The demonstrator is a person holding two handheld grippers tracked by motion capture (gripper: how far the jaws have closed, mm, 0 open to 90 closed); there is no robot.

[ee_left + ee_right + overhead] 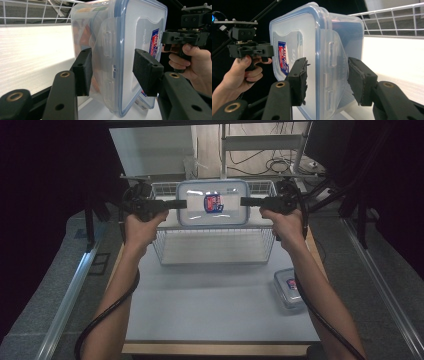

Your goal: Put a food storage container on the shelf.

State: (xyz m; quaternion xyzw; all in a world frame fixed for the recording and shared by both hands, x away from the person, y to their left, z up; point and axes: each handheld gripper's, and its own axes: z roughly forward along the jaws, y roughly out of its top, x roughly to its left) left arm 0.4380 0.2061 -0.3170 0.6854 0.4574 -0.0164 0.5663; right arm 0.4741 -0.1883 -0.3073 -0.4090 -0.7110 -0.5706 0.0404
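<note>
Both grippers on the clear box, held over the wire basket.

Clear rectangular plastic food container with blue-edged lid and red-blue label [212, 203] sits above the white wire basket [215, 245] at the far side of the pale table [210, 305]; long axis runs left-right between the hands, lid faces the high camera; left gripper [181, 203] straddles its left short end, right gripper [246, 201] the right short end, each roughly half open; in the left gripper view the container [120, 50] shows a gap at the lid-side pad, so firm contact there is unclear; in the right gripper view pads flank the side latch [332, 62]; a second small lidded container [290, 287] lies at the table's right edge.
</note>
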